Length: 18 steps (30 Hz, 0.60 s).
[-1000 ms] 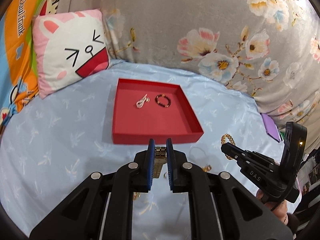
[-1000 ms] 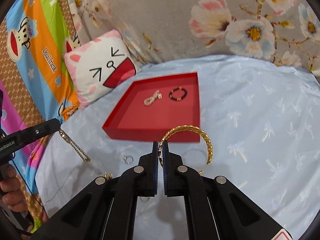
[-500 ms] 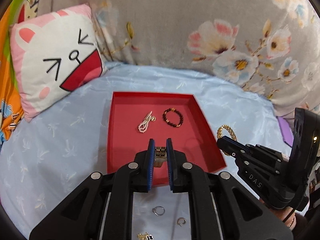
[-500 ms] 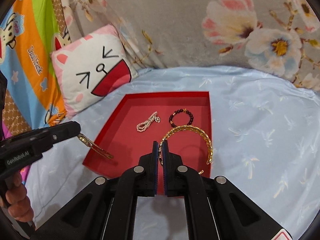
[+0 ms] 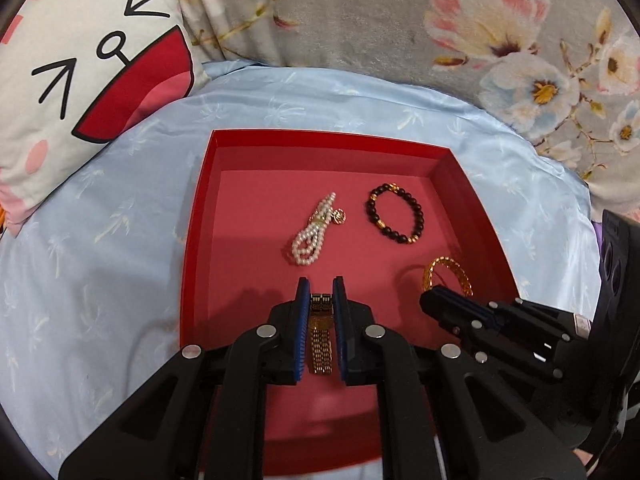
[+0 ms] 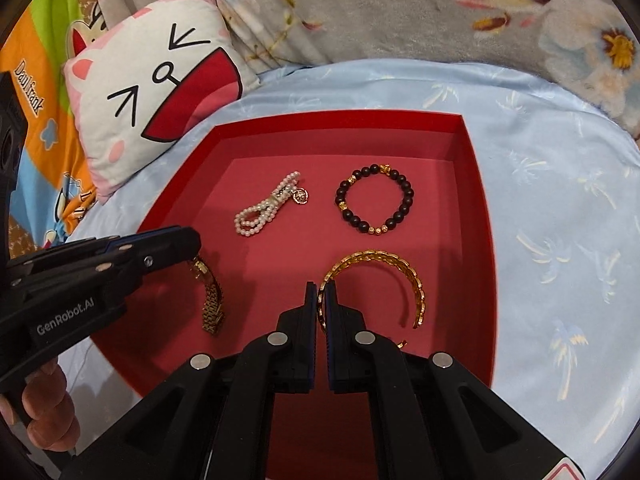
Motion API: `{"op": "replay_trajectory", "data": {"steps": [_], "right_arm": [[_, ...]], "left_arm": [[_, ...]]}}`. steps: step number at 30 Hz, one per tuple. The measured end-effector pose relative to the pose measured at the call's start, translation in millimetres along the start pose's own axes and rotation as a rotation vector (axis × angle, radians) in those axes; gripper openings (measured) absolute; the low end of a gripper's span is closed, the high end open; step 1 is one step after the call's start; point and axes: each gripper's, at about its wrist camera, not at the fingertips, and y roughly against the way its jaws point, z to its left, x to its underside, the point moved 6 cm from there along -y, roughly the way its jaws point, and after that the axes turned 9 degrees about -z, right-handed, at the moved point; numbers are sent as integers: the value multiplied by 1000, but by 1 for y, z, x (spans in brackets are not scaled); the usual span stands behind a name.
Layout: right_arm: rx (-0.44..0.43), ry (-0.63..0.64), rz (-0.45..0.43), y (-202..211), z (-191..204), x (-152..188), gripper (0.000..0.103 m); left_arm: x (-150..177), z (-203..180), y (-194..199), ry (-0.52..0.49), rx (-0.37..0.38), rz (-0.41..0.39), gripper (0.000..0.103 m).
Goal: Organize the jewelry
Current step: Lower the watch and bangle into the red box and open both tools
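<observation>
A red tray (image 5: 200, 216) (image 6: 478, 216) lies on the pale blue bed sheet. Inside it rest a pearl bracelet (image 5: 314, 230) (image 6: 266, 210) and a dark beaded bracelet (image 5: 396, 214) (image 6: 374, 204). My left gripper (image 5: 321, 290) (image 6: 192, 250) is shut on a gold watch-style band (image 5: 320, 338) (image 6: 210, 300) that hangs down over the tray's near left part. My right gripper (image 6: 321, 292) (image 5: 426, 300) is shut on one end of a gold chain bracelet (image 6: 384, 276) (image 5: 450, 274), held low over the tray's near right part.
A white and pink cartoon pillow (image 5: 80, 64) (image 6: 156, 76) leans at the back left. Grey floral fabric (image 5: 400, 20) rises behind the bed. A colourful cartoon cloth (image 6: 36, 100) lies at the far left. A person's fingers (image 6: 44, 416) grip the left handle.
Both grippers moved forward and down from in front of the tray to over its floor, each carrying its gold piece. The tray now fills much more of both views.
</observation>
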Motion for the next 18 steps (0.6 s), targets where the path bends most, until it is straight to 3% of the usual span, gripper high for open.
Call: {"op": "replay_trajectory", "data": {"steps": [3,5,6,7,9,14,18], "right_arm": [[13,4,-6,-9,-2,-3,5],[34,6,-32,-10,-4,-6,8],[38,4,-39,-10,-5,-8,10],[39,0,-56,-7,-6,-10,13],[43,-5,-93,2,-8,-15,18],[43,-22,-203,52,-6,-16,27],[42,-24,-256,98,-2,2,31]], "left_arm": [[-8,5,-8,4,-24,-30,12],[-13,9,-10,16,-38,-51,24],[-16,13,-9,35,-41,-64,38],[-19,15,-7,52,-45,-80,45],[-26,22,3,83,-49,-119,50],[-30,35,44,107,-75,-205,52],[-12,38,78,105,-86,-226,54]]}}
